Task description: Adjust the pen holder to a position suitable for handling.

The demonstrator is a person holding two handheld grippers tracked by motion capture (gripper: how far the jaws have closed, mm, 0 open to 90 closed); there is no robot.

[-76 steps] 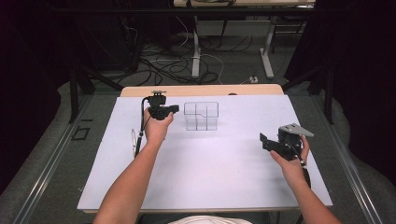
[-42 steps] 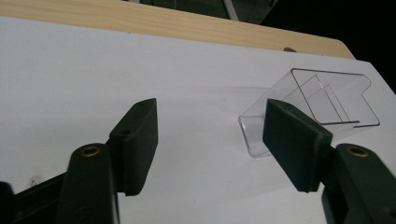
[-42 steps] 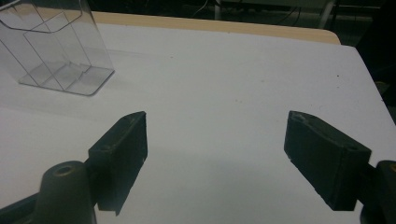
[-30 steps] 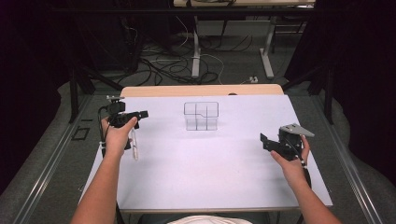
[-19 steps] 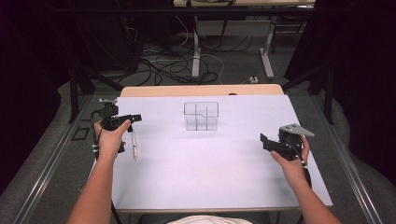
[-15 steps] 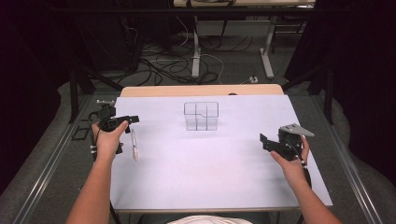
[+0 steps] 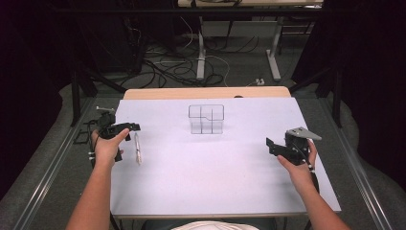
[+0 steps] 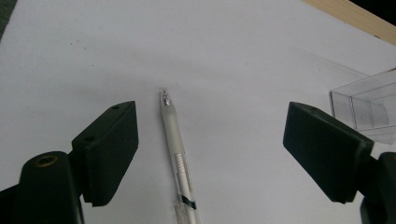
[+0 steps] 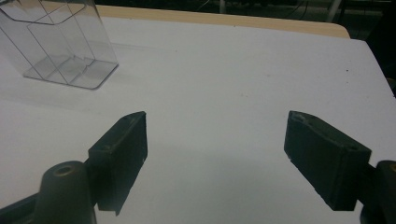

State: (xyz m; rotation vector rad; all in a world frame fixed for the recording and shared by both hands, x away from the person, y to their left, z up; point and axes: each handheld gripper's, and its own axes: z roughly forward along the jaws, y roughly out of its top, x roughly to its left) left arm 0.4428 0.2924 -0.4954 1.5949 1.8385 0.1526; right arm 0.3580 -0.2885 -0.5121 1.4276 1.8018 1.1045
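Change: left gripper [image 7: 135, 126] moved from organizer [image 7: 206, 119] to worktop's left edge, jaws just widened, straddling pen [image 8: 178, 156], no contact.
Right gripper [image 7: 269, 143]: spread, empty, idle.
Next: pinch pen.

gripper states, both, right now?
Left gripper: open, jaws just widened, astride the pen on the table, pads not touching it.
Right gripper: open, nothing between the jaws.

Pen [image 8: 180, 163] cut off by bottom edge in left gripper view; organiser [image 8: 369, 109] cut by right edge there, by top-left corner in right gripper view.
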